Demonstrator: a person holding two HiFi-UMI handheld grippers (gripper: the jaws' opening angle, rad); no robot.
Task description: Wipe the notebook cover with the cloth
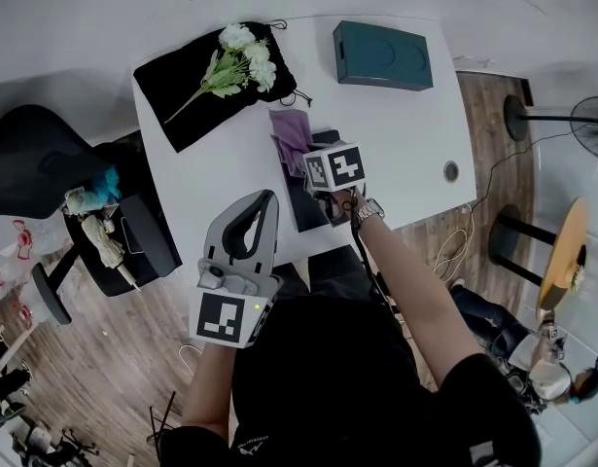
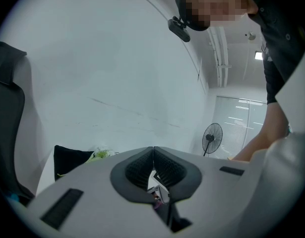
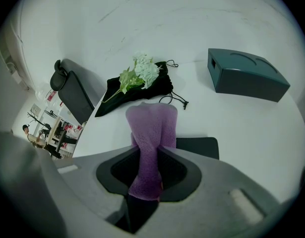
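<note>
The purple cloth [image 1: 292, 134] [image 3: 151, 128] hangs bunched between the jaws of my right gripper [image 1: 301, 160] [image 3: 148, 155], which is shut on it. The cloth's free end lies forward over the far edge of the black notebook [image 1: 302, 204] [image 3: 199, 145], which rests on the white table [image 1: 405, 134]. My left gripper [image 1: 266, 198] [image 2: 152, 150] is held near the table's front edge, left of the notebook. It is tilted up toward the wall and shut with nothing in it.
A black bag [image 1: 187, 90] [image 3: 142, 90] with white flowers [image 1: 242, 58] [image 3: 142, 71] lies at the far left of the table. A teal box [image 1: 382, 54] [image 3: 246, 76] stands far right. A black office chair [image 1: 26, 159] and a cluttered stool [image 1: 133, 236] stand left of the table.
</note>
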